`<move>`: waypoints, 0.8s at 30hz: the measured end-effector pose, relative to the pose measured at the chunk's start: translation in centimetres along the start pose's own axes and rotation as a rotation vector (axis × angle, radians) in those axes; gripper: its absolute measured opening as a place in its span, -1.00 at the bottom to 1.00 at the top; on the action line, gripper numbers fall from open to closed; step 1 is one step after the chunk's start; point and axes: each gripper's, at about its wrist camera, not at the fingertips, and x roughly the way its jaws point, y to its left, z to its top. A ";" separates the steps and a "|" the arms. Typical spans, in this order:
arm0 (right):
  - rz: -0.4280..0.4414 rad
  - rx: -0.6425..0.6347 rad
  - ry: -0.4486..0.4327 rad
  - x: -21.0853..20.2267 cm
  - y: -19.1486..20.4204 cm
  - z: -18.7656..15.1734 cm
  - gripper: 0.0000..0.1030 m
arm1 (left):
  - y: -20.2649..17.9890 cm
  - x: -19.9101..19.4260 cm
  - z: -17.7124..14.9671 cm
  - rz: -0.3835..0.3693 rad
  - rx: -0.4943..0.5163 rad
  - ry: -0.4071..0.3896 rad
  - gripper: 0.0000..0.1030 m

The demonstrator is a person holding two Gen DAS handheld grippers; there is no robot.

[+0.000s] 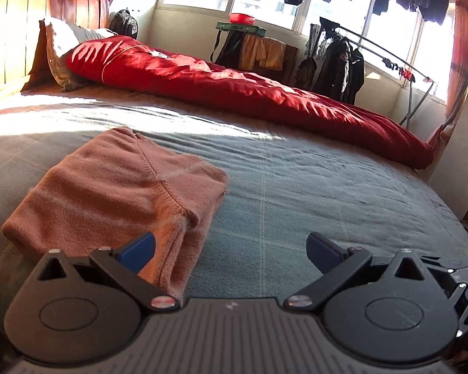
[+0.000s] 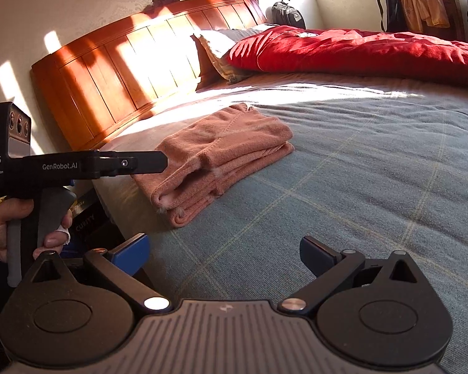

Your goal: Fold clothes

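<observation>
Both of my claws sit wide and empty at the bottom of their frames. My left claw (image 1: 231,251) has its left pad just over the near edge of the folded orange garment (image 1: 115,187), which lies on the bed (image 1: 312,193) at centre-left of that view. From my right claw (image 2: 224,257) the garment (image 2: 221,155) sits further off, up and slightly left of centre, its long axis running from lower left toward upper right, toward the red quilt (image 2: 358,50). I judge the fold done or nearly so; the left claw is the nearer one for any last tidy or lift.
</observation>
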 end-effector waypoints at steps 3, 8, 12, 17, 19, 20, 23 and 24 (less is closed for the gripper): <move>0.004 -0.011 0.004 -0.4 0.1 -0.3 1.00 | -0.9 0.0 0.2 0.011 0.083 -0.012 0.98; -0.005 -0.012 0.013 -0.5 -0.2 -0.7 1.00 | 1.5 2.8 4.5 0.028 0.113 -0.039 0.98; -0.016 -0.003 0.027 0.1 -0.7 -0.7 1.00 | 7.2 9.3 9.0 -0.010 -0.032 0.063 0.98; -0.040 0.007 0.061 1.5 -1.8 -0.7 1.00 | 13.1 17.7 11.5 -0.078 -0.229 0.156 0.98; -0.053 0.019 0.077 2.2 -2.5 -0.7 1.00 | 14.2 20.3 11.6 -0.098 -0.275 0.188 0.98; -0.059 0.026 0.086 2.6 -2.8 -0.7 1.00 | 14.6 21.7 11.6 -0.087 -0.282 0.196 0.98; -0.076 0.046 0.108 3.6 -3.8 -0.8 1.00 | 15.2 24.7 11.9 -0.042 -0.269 0.194 0.98; -0.079 0.051 0.112 3.8 -4.0 -0.9 1.00 | 15.2 25.2 12.2 -0.037 -0.264 0.188 0.98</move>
